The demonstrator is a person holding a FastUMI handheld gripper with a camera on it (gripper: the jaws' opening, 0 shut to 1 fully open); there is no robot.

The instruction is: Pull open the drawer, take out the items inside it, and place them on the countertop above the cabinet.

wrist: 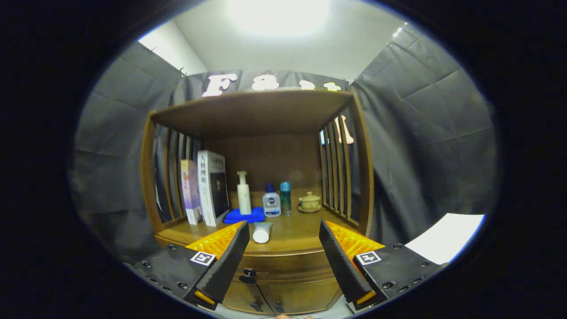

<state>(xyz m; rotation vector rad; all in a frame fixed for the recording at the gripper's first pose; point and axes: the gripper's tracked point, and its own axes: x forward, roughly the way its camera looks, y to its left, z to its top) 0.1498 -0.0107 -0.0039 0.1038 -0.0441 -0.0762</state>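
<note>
- The gripper [283,232] is spread wide, nothing between its fingers.
- Just below and ahead, the drawer [283,266] sits closed, its dark knob [249,275] between the fingers.
- On the countertop [297,232] a white tube [262,232] lies near the left finger.
- Beyond stand books [206,188], a pump bottle [243,192] on a blue cloth [243,216], two bottles [278,200] and a lidded cup [309,202].

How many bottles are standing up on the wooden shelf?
3: a white pump bottle on the blue cloth, a clear bottle with a blue cap beside it, and a slim teal bottle next to the small teapot. The open gripper holds nothing.
</note>
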